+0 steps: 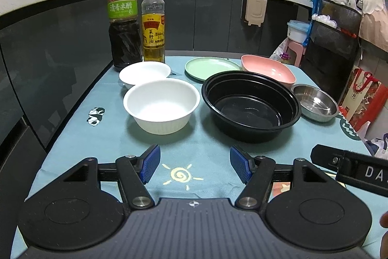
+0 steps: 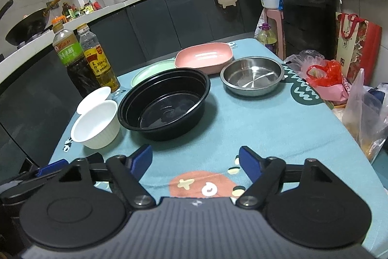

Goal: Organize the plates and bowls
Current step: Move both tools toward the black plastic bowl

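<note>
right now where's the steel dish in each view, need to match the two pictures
Left wrist view: the steel dish sits at the right of the table, just right of the black bowl and below the pink dish.
Right wrist view: the steel dish is upper centre-right, right of the black bowl and beside the pink dish.
Shared landmark: the black bowl, always directly left of it.

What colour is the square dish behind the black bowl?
Pink. The square dish shows best in the right wrist view.
</note>
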Available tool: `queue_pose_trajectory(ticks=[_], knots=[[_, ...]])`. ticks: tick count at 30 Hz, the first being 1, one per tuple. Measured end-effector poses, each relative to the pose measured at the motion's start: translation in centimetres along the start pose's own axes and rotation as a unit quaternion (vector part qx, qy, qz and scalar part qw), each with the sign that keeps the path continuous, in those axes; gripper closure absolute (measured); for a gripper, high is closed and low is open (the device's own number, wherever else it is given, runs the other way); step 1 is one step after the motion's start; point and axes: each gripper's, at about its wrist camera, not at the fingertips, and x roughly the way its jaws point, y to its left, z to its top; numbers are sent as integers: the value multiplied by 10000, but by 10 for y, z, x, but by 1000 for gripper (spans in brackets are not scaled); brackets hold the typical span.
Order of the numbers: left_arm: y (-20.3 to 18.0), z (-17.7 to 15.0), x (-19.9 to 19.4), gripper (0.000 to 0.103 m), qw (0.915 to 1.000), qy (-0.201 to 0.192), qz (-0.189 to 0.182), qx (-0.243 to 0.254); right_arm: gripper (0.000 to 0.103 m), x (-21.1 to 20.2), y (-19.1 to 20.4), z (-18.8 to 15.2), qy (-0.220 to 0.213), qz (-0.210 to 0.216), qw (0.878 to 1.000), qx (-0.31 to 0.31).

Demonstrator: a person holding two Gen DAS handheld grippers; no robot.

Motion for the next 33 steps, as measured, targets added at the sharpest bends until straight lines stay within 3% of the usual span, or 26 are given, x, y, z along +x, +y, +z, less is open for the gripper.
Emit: queue_pose_trajectory(ticks=[7, 11, 15, 19, 24, 33], knots=[[-1, 1, 4, 42, 10000, 22, 29, -48, 62, 5, -3, 0, 44, -67, 10000, -40], [0, 1, 7, 42, 9999, 65, 41, -65, 62, 5, -8, -2, 0, 292, 9996, -7], [-1, 1, 9, 42, 9999, 85, 42, -60, 62, -4, -19, -11, -699, 772, 9941, 289], [0, 2, 10, 42, 9999, 80, 67, -70, 62, -5, -19, -7, -841, 564, 9944, 313], [3, 5, 9, 42, 9999, 59, 7, -162, 62, 0, -24, -1, -555, 964, 9920, 590], [11, 16, 11, 42, 9987, 40, -3, -517, 62, 8, -24, 7, -175, 1178, 9916, 510]])
